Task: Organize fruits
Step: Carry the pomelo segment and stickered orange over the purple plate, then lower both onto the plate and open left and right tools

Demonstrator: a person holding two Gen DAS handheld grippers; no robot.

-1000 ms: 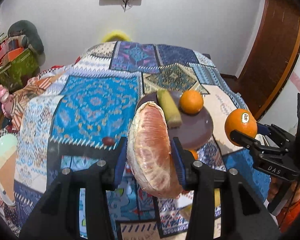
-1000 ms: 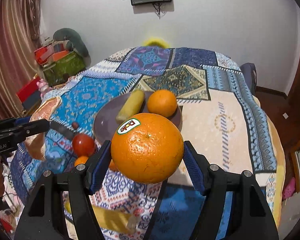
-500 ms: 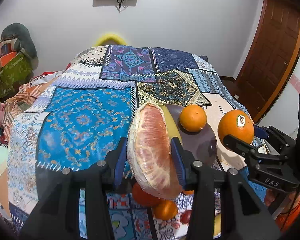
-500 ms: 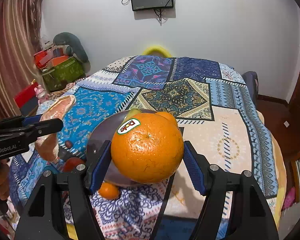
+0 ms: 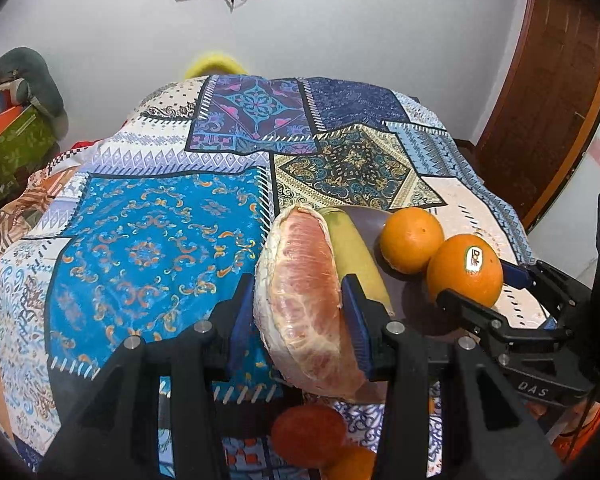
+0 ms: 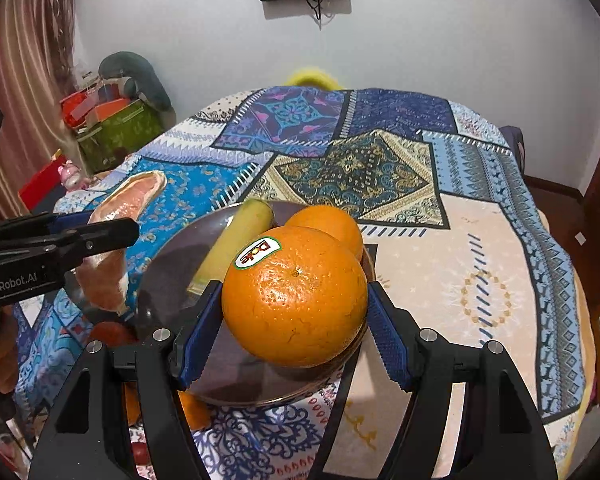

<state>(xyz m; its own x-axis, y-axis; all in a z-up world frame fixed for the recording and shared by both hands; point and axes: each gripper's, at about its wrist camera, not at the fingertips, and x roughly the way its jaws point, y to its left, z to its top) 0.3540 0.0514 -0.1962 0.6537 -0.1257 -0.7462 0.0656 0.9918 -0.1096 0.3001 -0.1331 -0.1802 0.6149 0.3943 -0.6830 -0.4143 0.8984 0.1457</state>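
Note:
My left gripper (image 5: 298,312) is shut on a peeled pink pomelo wedge (image 5: 306,304), held at the left rim of the dark plate (image 5: 406,308). In the right wrist view the wedge (image 6: 112,240) shows left of the plate (image 6: 168,272). My right gripper (image 6: 296,320) is shut on a stickered orange (image 6: 296,296), held over the plate's near side. In the left wrist view this orange (image 5: 465,270) sits beside a second orange (image 5: 412,239). The second orange (image 6: 328,224) and a green-yellow banana (image 6: 236,240) lie on the plate.
A tomato (image 5: 308,434) and a small orange (image 5: 352,464) lie on the patchwork cloth (image 5: 148,248) in front of the plate. Boxes and clutter (image 6: 112,128) stand at the left. A wooden door (image 5: 548,92) is at the right.
Both grippers moved forward and down toward the plate with their fruit. The stickered orange now hangs over the plate next to the second orange; the wedge is at the plate's left rim.

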